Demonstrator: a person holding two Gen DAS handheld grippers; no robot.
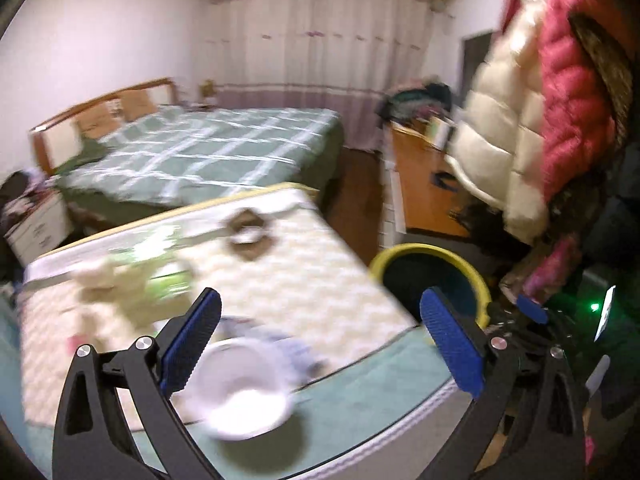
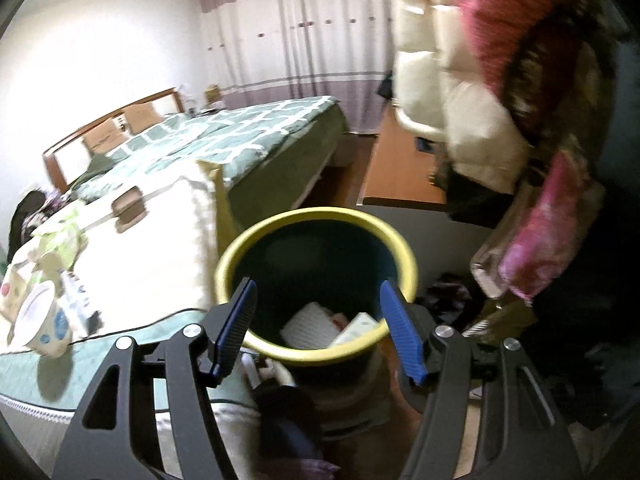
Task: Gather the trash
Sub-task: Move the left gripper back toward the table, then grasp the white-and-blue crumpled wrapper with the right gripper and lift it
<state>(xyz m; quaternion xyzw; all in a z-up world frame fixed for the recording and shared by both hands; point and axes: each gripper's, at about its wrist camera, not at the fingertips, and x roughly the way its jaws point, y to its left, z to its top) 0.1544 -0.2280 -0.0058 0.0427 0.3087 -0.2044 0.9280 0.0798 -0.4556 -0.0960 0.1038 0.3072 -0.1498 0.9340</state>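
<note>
Both wide and empty, left gripper (image 1: 320, 340) over the cup (image 1: 244, 396), right gripper (image 2: 320, 328) over the bin (image 2: 316, 216); could knock that cup over if dropped down crooked.

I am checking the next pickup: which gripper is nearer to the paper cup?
Left. The left gripper hangs open just above the cup; the right gripper is over the bin, off to the cup's side.
</note>
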